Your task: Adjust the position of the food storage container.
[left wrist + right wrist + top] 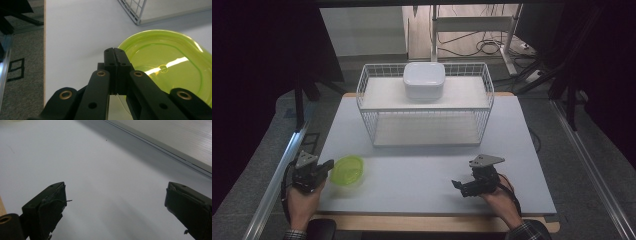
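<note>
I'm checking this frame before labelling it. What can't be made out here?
- Green lid: near edge hidden by the left hand-held gripper in the left gripper view; whether the shut jaws pinch its rim is unclear.
- White container on the wire rack: contents hidden by its opaque walls, high view.
- Right hand-held gripper: jaw tips cut off by the bottom edge, right gripper view.

My left claw (115, 53) is matt black plastic with brass-coloured rivets. The lime lid (172, 67) beside it looks glossy, translucent plastic. The table (422, 170) is smooth, matt white, wood-edged.
</note>
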Tool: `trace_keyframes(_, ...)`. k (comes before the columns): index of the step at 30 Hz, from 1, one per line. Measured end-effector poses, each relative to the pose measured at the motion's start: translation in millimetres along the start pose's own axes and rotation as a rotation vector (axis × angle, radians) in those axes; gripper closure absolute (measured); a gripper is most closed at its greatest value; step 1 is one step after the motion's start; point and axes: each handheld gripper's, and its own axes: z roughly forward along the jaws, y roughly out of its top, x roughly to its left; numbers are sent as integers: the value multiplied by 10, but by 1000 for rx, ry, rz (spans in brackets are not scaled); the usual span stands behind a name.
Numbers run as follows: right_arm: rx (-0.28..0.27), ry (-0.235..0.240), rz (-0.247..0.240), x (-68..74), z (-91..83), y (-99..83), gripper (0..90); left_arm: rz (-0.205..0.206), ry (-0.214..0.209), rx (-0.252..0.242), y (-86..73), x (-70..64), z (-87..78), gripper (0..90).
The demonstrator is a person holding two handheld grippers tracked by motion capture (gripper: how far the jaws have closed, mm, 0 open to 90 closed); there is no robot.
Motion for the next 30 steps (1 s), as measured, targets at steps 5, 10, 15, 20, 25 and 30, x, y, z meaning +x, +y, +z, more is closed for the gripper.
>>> trace_keyframes(5,5,0,-2,-1,3,-3,43,-1,20,4,-18,27,-18,900)
trace_keyframes(10,11,0,-2,4,16,-6,44,-8,21,31,-45,30,3,900)
trace_keyframes(15,19,0,-4,7,23,-9,44,-29,25,67,-75,34,57,900)
trace_keyframes(20,24,-1,-5,10,34,-12,43,-45,20,62,-73,35,68,900)
trace_keyframes(25,32,-1,-9,18,47,-14,44,-71,-7,56,-60,0,100,900)
trace_keyframes(30,37,1,-8,21,57,-16,44,-65,-51,58,-21,-119,155,900)
